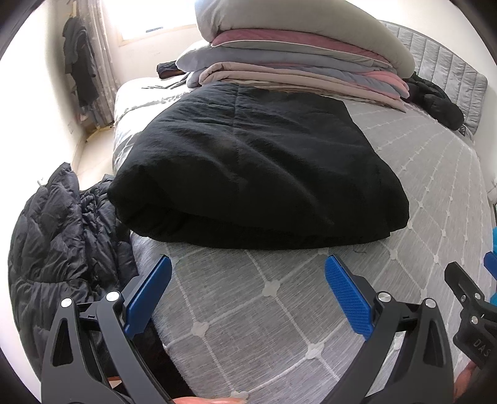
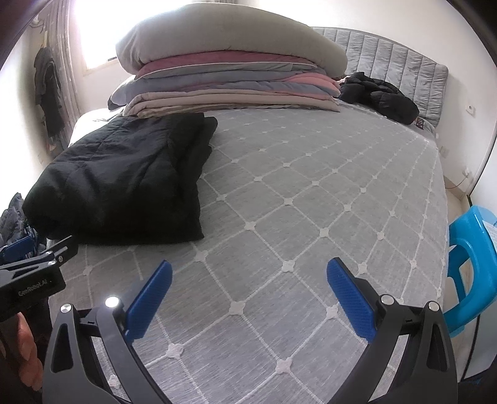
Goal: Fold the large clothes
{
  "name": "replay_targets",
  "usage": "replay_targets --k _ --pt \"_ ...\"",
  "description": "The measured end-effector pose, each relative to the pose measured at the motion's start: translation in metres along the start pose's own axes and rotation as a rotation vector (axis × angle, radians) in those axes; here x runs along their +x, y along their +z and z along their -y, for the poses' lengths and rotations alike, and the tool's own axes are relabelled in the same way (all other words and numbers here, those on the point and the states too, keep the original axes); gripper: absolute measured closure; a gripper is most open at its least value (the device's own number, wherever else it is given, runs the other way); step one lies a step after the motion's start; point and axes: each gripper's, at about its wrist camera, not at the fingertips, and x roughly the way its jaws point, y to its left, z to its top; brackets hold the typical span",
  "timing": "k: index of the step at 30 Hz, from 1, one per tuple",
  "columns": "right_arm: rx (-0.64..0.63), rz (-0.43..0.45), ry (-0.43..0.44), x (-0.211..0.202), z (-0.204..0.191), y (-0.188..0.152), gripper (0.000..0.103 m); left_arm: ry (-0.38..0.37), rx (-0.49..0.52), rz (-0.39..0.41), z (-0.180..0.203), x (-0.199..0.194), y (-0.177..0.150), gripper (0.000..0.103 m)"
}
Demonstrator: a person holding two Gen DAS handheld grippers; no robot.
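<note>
Spread tools [image 1: 248, 292] [image 2: 248, 295] — grey quilted bed [image 2: 310, 202], folded black garment [image 1: 248, 174]

A large black quilted garment [image 1: 248, 167], apparently a padded coat, lies folded into a thick rectangular bundle on the grey patterned bed [image 1: 403, 174], near its left edge.

Daylight pours from the window [image 1: 149, 18] at the back left, blown out to white with glare on nearby walls. Fisheye bending curves the edges into dark corners. Left of the window, hanging clothes [image 1: 77, 59] look soft.
</note>
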Motion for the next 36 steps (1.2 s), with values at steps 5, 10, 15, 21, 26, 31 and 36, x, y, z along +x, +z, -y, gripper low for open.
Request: replay_targets --k 5,10,15,21,26,31,36 --pt "-0.002 -0.008 -0.001 0.0014 -0.0021 0.0005 0.007 0.002 -0.006 0.001 -0.0038 -0.0011 -0.002 0.008" --pt "-0.008 -0.01 -0.001 0.0013 -0.0038 0.0001 0.007 -0.001 -0.003 0.002 -0.0037 -0.0023 -0.0036 0.008" --pt "-0.009 -0.015 -0.002 0.0028 -0.0048 -0.0001 0.007 -0.004 0.001 0.001 -0.0024 -0.002 -0.0031 0.008" --pt "-0.015 -0.016 -0.006 0.003 -0.0068 -0.0012 0.007 -0.004 0.0 0.001 -0.0019 -0.0022 -0.0031 0.008" --pt "-0.015 -0.017 -0.008 0.0035 -0.0082 -0.0015 0.007 -0.003 0.0 0.002 -0.002 -0.0026 -0.0029 0.008" --pt "-0.016 -0.014 -0.007 0.0022 -0.0093 -0.0014 0.007 -0.002 0.001 0.002 -0.0019 -0.0029 -0.0031 0.008" --pt "-0.016 -0.013 -0.008 0.0022 -0.0093 -0.0013 0.007 0.0 -0.002 0.001 -0.0023 -0.0037 -0.0032 0.008"
